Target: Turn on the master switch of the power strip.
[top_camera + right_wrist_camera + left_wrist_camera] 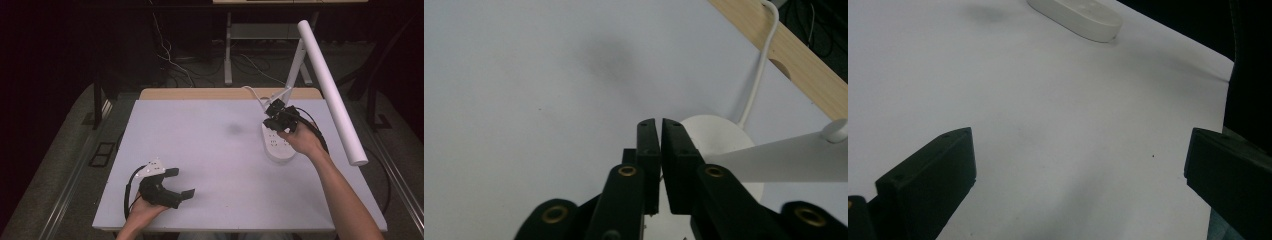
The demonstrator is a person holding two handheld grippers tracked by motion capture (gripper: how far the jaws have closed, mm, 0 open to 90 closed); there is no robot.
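Lamp base (278, 145) partly behind right hand (301, 139)

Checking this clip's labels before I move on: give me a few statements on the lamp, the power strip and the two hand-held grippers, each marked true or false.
1. The right hand-held gripper has its jaws shut. True.
2. The left hand-held gripper holds the power strip. False: its jaws stand open over bare table, with the power strip far off.
3. The lamp is white with a long tube head. True.
4. The lamp lies flat on the table. False: it stands upright on its round base.
5. A white cable runs from the base toward the table's wooden edge. True.
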